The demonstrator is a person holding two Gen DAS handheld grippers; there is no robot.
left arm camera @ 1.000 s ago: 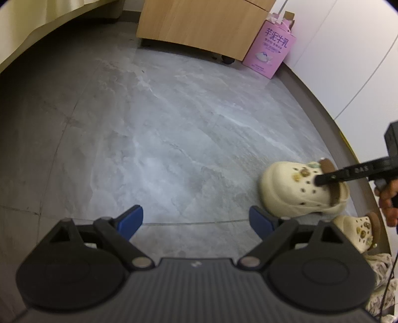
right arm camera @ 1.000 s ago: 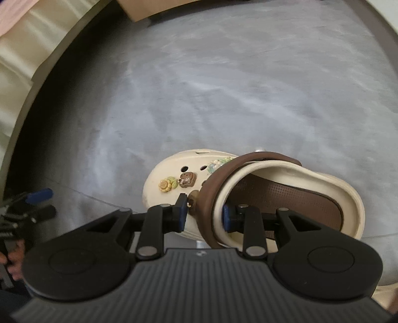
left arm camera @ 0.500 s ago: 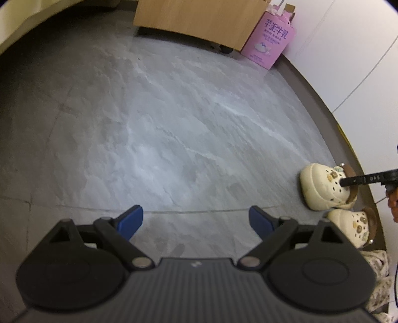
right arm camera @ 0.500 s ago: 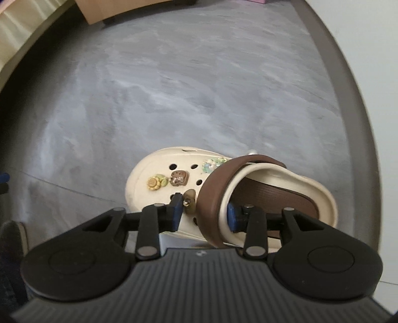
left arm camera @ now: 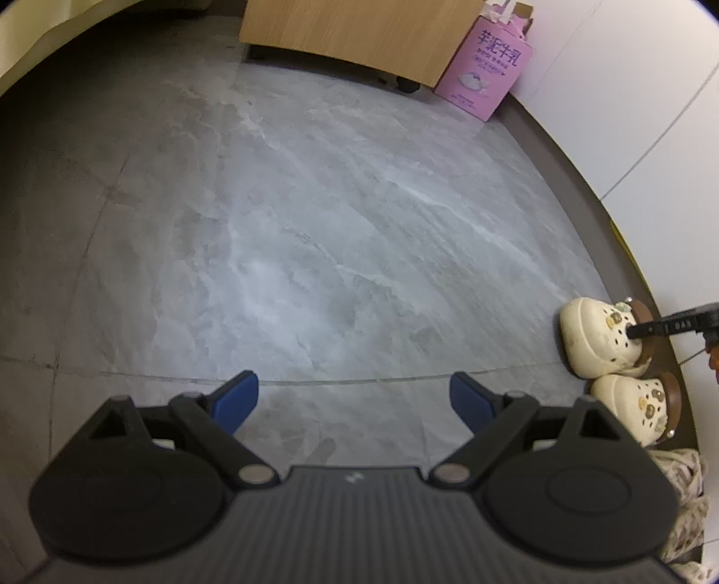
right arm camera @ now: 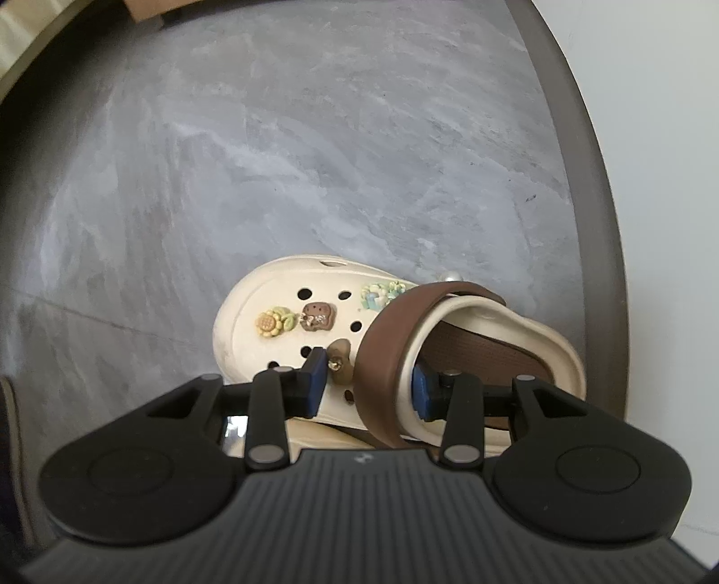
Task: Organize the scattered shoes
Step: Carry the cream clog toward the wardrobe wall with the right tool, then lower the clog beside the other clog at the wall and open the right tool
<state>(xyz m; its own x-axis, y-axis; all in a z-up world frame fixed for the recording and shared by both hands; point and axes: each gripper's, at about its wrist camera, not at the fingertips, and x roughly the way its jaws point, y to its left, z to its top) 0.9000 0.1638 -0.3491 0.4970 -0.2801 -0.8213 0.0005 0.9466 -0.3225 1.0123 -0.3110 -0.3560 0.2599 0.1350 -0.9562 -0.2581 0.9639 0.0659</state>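
Note:
A cream clog (right arm camera: 287, 310) with charms and a brown strap (right arm camera: 382, 359) lies on the grey floor by the wall. My right gripper (right arm camera: 368, 384) straddles the strap and the clog's rim. Its jaws stand slightly apart, with a gap between the left pad and the strap. In the left wrist view this same clog (left arm camera: 593, 341) sits at the far right with the right gripper (left arm camera: 665, 325) on it. The matching clog (left arm camera: 629, 411) stands just beside it, both with toes pointing away from the wall. My left gripper (left arm camera: 352, 400) hangs open over bare floor, holding nothing.
A brown baseboard (right arm camera: 597, 179) and white wall run along the right. A pink carton (left arm camera: 485, 67) and a wooden cabinet (left arm camera: 359, 31) stand at the far end. Patterned fabric (left arm camera: 683, 485) lies by the wall near the clogs.
The right gripper has brought the clog across the floor to the wall, beside the matching clog, and its jaws have widened a little. The left gripper stayed open.

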